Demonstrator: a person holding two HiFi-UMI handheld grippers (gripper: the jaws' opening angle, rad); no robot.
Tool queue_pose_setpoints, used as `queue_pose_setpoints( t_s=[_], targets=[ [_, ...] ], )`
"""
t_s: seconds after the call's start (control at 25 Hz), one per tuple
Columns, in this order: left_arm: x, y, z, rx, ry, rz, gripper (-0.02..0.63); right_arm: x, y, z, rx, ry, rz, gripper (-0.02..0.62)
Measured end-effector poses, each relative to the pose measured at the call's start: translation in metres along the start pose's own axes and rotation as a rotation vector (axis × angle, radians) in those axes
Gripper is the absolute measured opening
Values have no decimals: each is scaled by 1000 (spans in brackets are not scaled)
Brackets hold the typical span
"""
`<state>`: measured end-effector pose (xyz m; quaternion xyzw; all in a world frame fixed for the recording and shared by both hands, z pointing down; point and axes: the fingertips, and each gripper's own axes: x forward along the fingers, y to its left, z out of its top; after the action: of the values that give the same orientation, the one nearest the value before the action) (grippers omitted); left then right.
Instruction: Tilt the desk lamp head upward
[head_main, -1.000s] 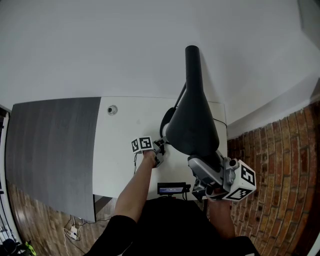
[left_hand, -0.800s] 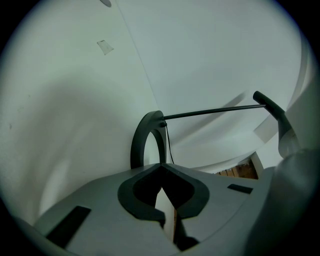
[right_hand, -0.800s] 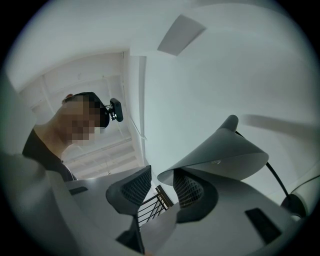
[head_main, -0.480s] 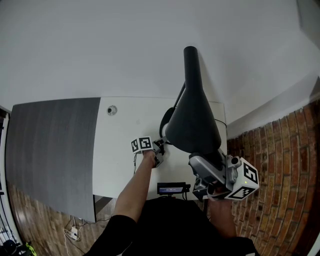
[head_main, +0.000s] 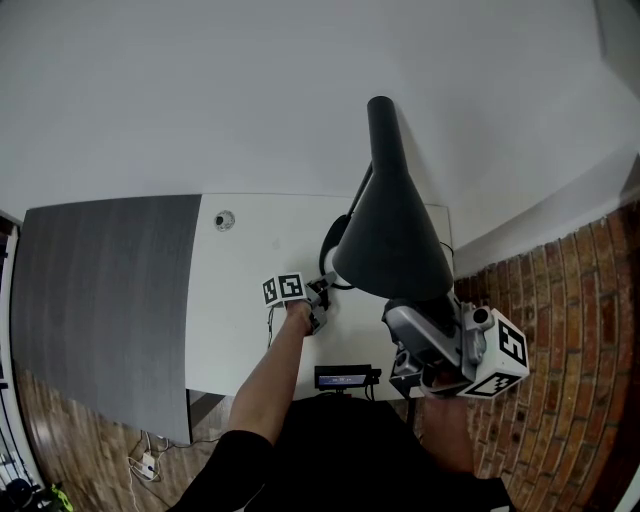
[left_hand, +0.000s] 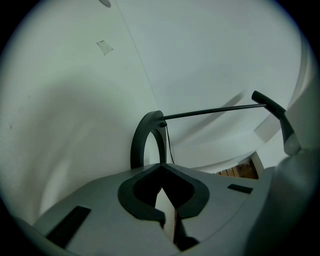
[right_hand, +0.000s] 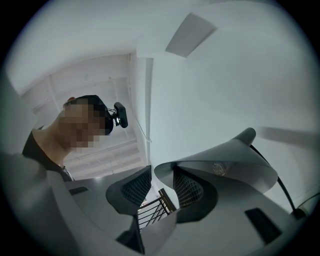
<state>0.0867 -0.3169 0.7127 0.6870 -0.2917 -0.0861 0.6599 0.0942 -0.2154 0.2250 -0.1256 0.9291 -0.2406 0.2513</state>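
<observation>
Now right tongs (right_hand: 159, 184) spread, lamp head (right_hand: 225, 160) rim between; left tongs (left_hand: 160, 172) pressed together.

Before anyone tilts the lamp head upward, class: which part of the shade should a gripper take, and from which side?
Take the lamp shade by its wide open rim, coming from below, where the right gripper sits, jaws apart. The cone is smooth and narrows toward the neck, so jaws would probably slip there; the thin rim fits between them.
</observation>
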Motion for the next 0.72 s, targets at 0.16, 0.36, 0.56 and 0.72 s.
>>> queue_pose_setpoints(
  t_s=[0.16, 0.36, 0.56, 0.72],
  targets=[
    [-1, -1, 0, 0, 0, 1, 12, 3, 2, 6, -7, -5, 5, 141],
    [-1, 0, 0, 3, -2, 3, 12, 7, 3, 10, -13, -5, 8, 141],
    [0, 0, 0, 2, 1, 5, 11, 11, 4, 19, -24, -2, 11, 141],
    [0, 0, 0, 6, 3, 3, 11, 17, 3, 23, -32, 0, 11, 140]
  ],
)
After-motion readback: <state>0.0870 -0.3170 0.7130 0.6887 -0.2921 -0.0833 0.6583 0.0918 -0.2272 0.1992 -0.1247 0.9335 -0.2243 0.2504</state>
